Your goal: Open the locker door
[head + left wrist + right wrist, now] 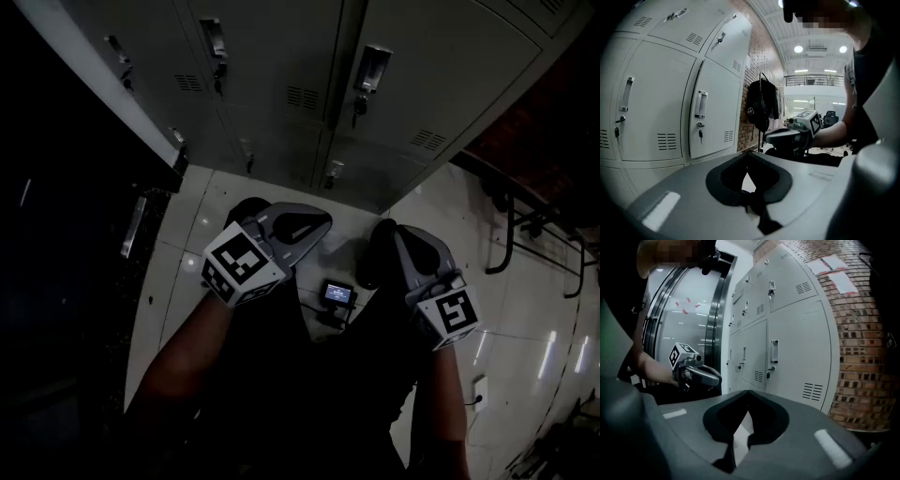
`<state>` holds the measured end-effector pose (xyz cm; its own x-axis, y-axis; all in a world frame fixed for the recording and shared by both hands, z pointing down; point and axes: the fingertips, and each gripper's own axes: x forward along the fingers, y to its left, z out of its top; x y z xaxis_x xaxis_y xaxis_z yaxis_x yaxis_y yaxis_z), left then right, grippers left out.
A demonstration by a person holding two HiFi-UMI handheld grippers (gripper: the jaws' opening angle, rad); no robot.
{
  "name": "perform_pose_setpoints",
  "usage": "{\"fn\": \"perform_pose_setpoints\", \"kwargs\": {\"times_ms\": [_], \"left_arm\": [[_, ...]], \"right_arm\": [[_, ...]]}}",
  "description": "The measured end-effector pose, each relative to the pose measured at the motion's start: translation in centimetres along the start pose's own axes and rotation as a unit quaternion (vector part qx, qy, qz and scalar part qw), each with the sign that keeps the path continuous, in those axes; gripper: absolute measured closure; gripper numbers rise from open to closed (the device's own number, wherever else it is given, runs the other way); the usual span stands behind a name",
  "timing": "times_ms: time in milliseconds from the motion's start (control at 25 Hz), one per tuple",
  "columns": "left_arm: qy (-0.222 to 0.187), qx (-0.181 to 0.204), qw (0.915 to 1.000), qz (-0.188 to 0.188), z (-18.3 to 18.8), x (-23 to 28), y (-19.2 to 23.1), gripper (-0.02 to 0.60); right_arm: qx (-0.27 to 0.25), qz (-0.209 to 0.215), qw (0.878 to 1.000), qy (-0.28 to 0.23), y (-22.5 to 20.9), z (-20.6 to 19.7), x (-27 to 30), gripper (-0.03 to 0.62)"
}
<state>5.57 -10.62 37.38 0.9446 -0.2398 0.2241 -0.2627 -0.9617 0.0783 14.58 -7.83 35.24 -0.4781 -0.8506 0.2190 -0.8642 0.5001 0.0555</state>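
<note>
A bank of grey lockers (281, 84) stands ahead, all doors closed. One door (441, 84) has a recessed handle (373, 67) with a key hanging below it. My left gripper (323, 223) and right gripper (385, 229) are held low over the tiled floor, short of the lockers and touching nothing. In the left gripper view the jaws meet at the tip of the left gripper (749, 153), with nothing between them; a door handle (701, 104) and the right gripper (790, 136) lie beyond. The right gripper (749, 392) is shut and empty too, facing a locker handle (774, 351).
A small device with a lit screen (337, 294) lies on the floor between the grippers. A black backpack (761, 105) hangs by the brick wall (867, 357). A metal rail frame (525, 225) stands at the right. A dark cabinet (75, 234) fills the left.
</note>
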Motion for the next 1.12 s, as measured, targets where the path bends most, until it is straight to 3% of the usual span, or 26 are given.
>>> {"fn": "perform_pose_setpoints", "kwargs": {"times_ms": [280,640,760,960,1120], "left_arm": [[0.004,-0.008,0.9999,-0.012,-0.1,-0.7,-1.0,0.571],[-0.015,-0.010,0.9998,-0.009,0.5,-1.7,-0.5,0.571],[-0.018,-0.011,0.9998,-0.008,0.6,-2.0,-0.3,0.571],[-0.027,-0.018,0.9994,-0.009,0.7,-2.5,-0.2,0.571],[-0.029,-0.018,0.9994,-0.006,0.6,-2.8,-0.1,0.571]], "right_arm": [[-0.090,-0.043,0.993,0.058,-0.4,0.9,4.2,0.591],[-0.234,-0.086,0.961,0.123,-3.4,2.1,11.8,0.557],[-0.297,-0.122,0.933,0.161,-5.2,1.9,13.7,0.556],[-0.432,-0.165,0.862,0.206,-7.1,2.6,16.5,0.538],[-0.491,-0.176,0.826,0.213,-7.6,3.2,18.0,0.525]]}}
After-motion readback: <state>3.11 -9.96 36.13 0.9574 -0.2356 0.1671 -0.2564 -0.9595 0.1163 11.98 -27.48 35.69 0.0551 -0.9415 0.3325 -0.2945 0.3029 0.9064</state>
